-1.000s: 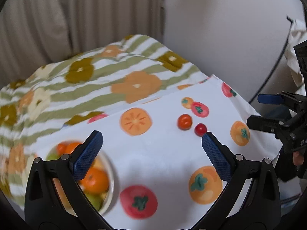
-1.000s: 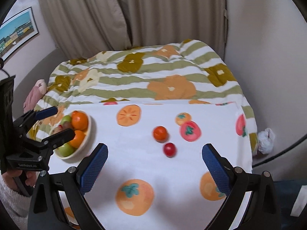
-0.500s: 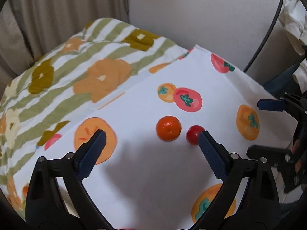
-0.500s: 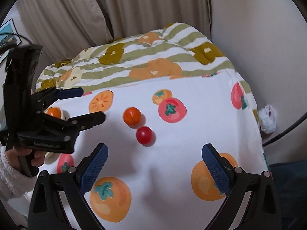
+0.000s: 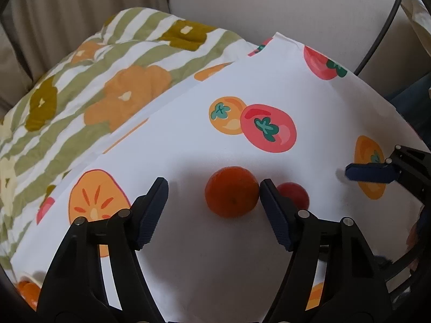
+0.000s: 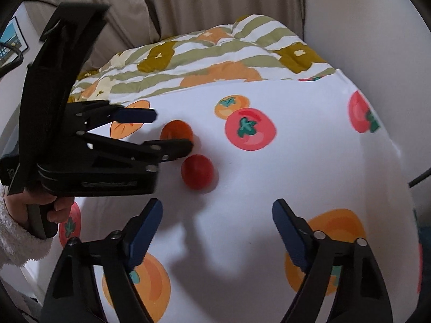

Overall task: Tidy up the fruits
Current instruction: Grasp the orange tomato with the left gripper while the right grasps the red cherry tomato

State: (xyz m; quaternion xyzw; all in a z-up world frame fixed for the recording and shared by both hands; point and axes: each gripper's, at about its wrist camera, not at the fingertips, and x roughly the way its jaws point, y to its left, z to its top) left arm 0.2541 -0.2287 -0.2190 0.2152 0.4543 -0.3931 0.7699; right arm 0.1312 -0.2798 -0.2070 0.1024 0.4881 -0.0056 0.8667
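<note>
Fruit-print white cloth (image 5: 242, 255) carries a round orange mandarin (image 5: 231, 191) and small red tomato (image 6: 197, 171) side by side near its middle; left gripper (image 5: 214, 188) closing around the mandarin, right gripper (image 6: 216, 210) closing, nothing between its fingers

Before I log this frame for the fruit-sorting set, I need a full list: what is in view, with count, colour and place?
orange fruit: one, orange, on the cloth between the left gripper's fingers, against the right-side pad.
red fruit: one, red, on the cloth beside the orange fruit, ahead of the right gripper.
cloth: one, white with printed fruit, under both fruits.
quilt: one, green-striped with orange and olive flowers, behind the cloth.
curtain: beige, along the back.
framed picture: one, on the wall at far left.
left gripper: black with blue pads, jaws closing around the orange fruit.
right gripper: black with blue pads, jaws closing, nothing between them.
hand: one, white fuzzy sleeve, holding the left gripper.
</note>
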